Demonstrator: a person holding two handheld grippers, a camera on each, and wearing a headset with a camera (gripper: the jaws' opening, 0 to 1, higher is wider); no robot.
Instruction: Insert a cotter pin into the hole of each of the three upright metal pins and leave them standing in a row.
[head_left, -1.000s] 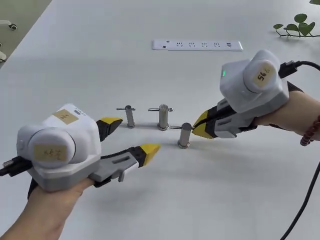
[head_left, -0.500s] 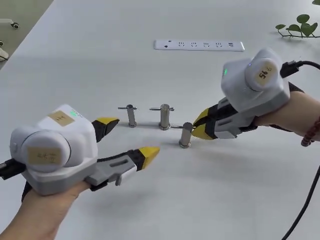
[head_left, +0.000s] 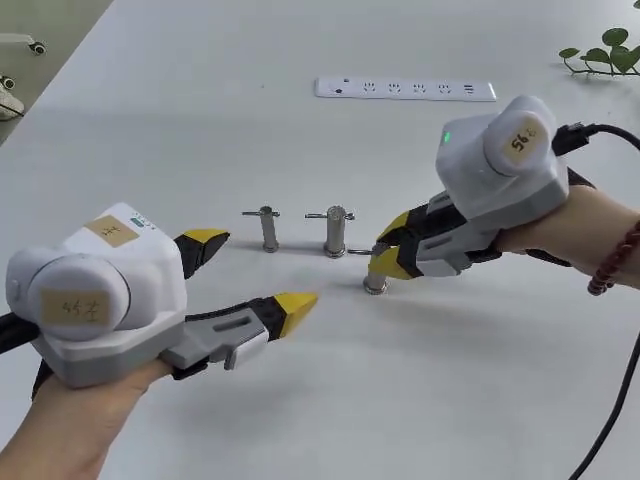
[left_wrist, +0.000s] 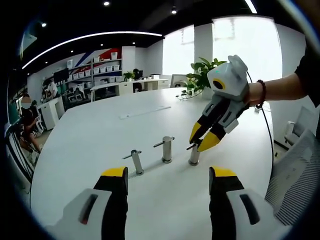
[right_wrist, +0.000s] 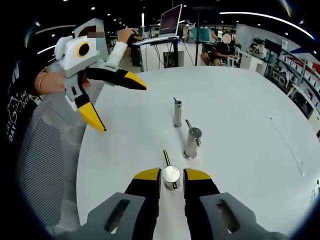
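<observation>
- The right tongs (head_left: 388, 248), just beside the third pin (right_wrist: 171, 176) a second ago, now straddle its head; the jaws are nearly closed and seem to pinch it; its cotter pin (right_wrist: 165, 157) pokes out ahead of them, so insertion looks done and only steadying remains
- The left tongs (head_left: 250, 270) stay wide open and hold nothing; the middle pin (head_left: 337, 230) and end pin (head_left: 268, 228), both fitted, stand just beyond their tips
- The right gripper view shows the head between the jaws; in the head view the tongs cover it
</observation>
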